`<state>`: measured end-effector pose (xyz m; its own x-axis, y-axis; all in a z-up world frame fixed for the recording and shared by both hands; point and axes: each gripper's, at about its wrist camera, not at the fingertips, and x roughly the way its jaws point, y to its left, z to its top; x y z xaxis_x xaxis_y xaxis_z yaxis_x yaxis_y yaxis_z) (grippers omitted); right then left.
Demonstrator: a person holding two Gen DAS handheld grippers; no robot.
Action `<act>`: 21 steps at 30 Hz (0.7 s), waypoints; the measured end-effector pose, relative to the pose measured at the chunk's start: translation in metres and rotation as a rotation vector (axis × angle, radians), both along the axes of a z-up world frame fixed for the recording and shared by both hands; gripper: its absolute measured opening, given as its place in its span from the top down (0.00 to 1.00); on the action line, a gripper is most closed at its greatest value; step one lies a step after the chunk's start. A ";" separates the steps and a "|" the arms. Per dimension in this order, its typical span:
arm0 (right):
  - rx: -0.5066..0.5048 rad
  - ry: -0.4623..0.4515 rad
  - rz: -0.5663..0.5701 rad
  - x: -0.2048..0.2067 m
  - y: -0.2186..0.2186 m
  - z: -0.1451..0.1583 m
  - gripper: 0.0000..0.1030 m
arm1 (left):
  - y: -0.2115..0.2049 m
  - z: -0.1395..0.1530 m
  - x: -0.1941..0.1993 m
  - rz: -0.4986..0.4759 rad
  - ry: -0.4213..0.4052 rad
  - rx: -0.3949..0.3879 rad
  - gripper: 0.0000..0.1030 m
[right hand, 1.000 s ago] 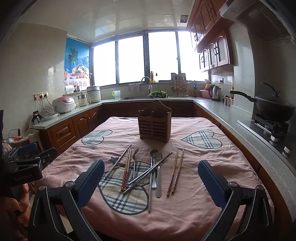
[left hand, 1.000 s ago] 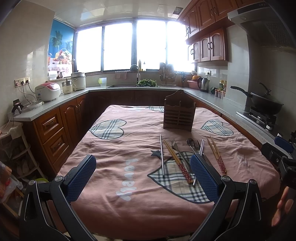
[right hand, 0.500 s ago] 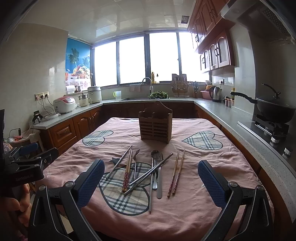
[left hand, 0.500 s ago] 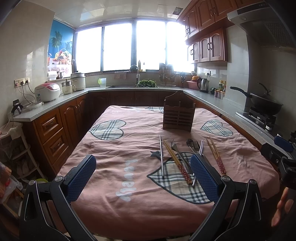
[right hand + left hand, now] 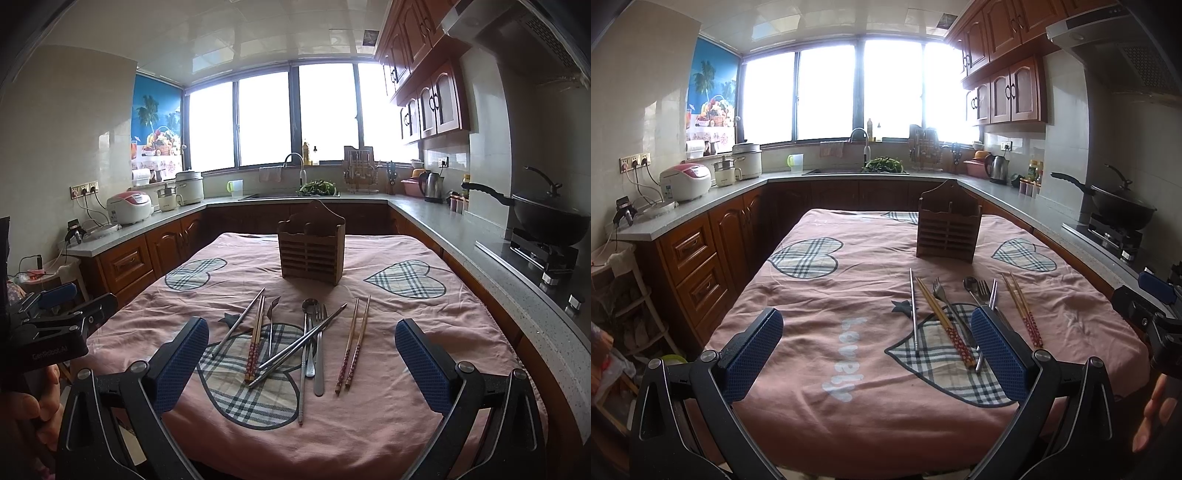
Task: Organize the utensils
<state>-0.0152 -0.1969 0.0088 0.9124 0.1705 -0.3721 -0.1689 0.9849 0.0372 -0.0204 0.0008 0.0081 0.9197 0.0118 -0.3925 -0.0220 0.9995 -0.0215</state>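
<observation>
A brown wooden utensil holder [image 5: 312, 253] stands upright on the pink tablecloth [image 5: 388, 413]; it also shows in the left wrist view [image 5: 948, 230]. In front of it lie loose utensils: two pairs of red-tipped wooden chopsticks [image 5: 254, 343] [image 5: 354, 349], metal chopsticks [image 5: 299, 349], two forks [image 5: 320, 343] [image 5: 272, 317] and a spoon [image 5: 309, 334]. My right gripper [image 5: 301, 363] is open and empty, held above the near table edge facing the pile. My left gripper [image 5: 877, 354] is open and empty, left of the utensils [image 5: 955, 325].
Kitchen counters [image 5: 443, 221] run around the table. A wok [image 5: 546, 218] sits on the stove at right. A rice cooker [image 5: 129, 212] and pots stand at left. The sink with greens [image 5: 317, 188] is at the back under the windows.
Both grippers have moved slightly forward toward the table; the jaws stay open. The utensils and holder have not moved.
</observation>
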 end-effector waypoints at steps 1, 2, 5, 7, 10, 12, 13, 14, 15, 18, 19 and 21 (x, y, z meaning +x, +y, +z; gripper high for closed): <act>0.000 0.000 -0.001 0.000 0.000 0.000 0.01 | 0.000 0.000 0.000 0.000 0.000 0.001 0.00; 0.000 0.000 0.000 0.000 0.000 0.000 0.01 | 0.000 0.000 0.001 0.001 0.002 0.001 0.00; 0.000 0.001 -0.001 0.000 0.000 0.000 0.01 | 0.002 -0.001 0.007 -0.002 0.018 -0.004 0.00; 0.003 0.007 -0.001 0.002 0.000 -0.001 0.01 | 0.004 -0.004 0.013 -0.007 0.037 -0.013 0.00; 0.010 0.021 -0.005 0.009 -0.003 -0.003 0.01 | 0.007 -0.008 0.025 -0.020 0.076 -0.032 0.00; 0.014 0.033 -0.011 0.014 -0.005 -0.005 0.01 | 0.009 -0.011 0.033 -0.025 0.097 -0.041 0.00; 0.017 0.040 -0.012 0.017 -0.007 -0.006 0.01 | 0.010 -0.013 0.038 -0.031 0.111 -0.042 0.00; 0.020 0.048 -0.012 0.020 -0.008 -0.007 0.01 | 0.009 -0.015 0.044 -0.038 0.129 -0.044 0.00; 0.025 0.059 -0.011 0.024 -0.010 -0.008 0.01 | 0.010 -0.017 0.051 -0.047 0.147 -0.051 0.00; 0.037 0.091 -0.018 0.039 -0.016 -0.012 0.01 | 0.011 -0.023 0.072 -0.066 0.196 -0.076 0.00; 0.043 0.102 -0.021 0.045 -0.019 -0.013 0.01 | 0.011 -0.025 0.079 -0.063 0.210 -0.077 0.00; 0.052 0.125 -0.034 0.057 -0.025 -0.017 0.01 | 0.012 -0.029 0.093 -0.061 0.236 -0.085 0.00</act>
<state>0.0419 -0.2217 -0.0078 0.8653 0.1620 -0.4743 -0.1259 0.9862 0.1070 0.0728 0.0132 -0.0205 0.8007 -0.0833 -0.5933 0.0244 0.9940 -0.1065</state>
